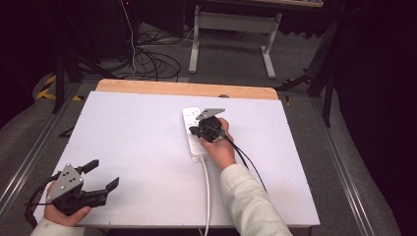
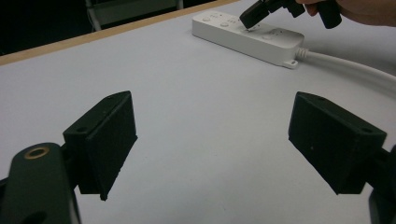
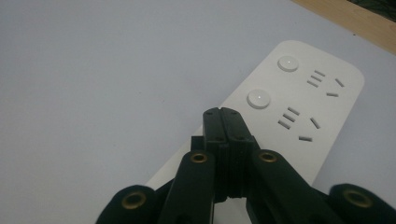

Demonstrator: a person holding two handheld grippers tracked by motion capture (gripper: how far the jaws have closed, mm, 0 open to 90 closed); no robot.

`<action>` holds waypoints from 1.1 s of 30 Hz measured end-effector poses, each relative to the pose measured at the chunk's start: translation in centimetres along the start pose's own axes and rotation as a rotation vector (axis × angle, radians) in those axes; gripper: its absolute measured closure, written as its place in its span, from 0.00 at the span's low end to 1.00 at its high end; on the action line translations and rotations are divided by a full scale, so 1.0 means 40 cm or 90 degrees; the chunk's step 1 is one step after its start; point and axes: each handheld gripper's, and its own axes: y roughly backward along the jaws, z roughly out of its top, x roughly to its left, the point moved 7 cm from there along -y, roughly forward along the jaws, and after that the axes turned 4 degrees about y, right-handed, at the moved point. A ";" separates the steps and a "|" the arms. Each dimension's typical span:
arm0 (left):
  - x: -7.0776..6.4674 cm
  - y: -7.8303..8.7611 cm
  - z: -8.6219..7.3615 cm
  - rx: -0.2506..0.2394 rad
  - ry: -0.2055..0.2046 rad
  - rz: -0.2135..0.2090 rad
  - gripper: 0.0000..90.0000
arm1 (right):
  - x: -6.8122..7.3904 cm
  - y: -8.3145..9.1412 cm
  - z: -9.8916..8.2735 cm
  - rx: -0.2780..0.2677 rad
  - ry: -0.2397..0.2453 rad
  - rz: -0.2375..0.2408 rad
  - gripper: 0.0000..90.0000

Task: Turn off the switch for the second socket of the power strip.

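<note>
Presently, findings as observed:
Power strip (image 1: 193, 132): lay mid-table (image 1: 123, 142), cable (image 1: 206, 191) trailing to the near edge.
Right gripper (image 3: 227, 122): jaws closed, empty, tip over a round switch (image 3: 258, 98).
Left gripper (image 1: 101, 177): jaws wide apart, idle.
Risk: an off-centre press would likely skid the strip.

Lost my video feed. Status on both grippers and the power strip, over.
Right gripper jaws shut, empty, tips low over power strip, near its buttons. Left gripper jaws open, empty, off to the side. Strip flat on table, nothing in the way.
</note>
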 end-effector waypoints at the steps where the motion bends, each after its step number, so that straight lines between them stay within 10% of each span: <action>1: 0.000 0.000 0.000 0.000 0.000 0.000 0.17 | 0.001 -0.002 0.001 -0.002 -0.002 0.001 1.00; 33: -0.002 -0.002 0.001 0.000 -0.002 -0.002 0.18 | 0.008 -0.013 -0.005 0.013 0.004 -0.021 1.00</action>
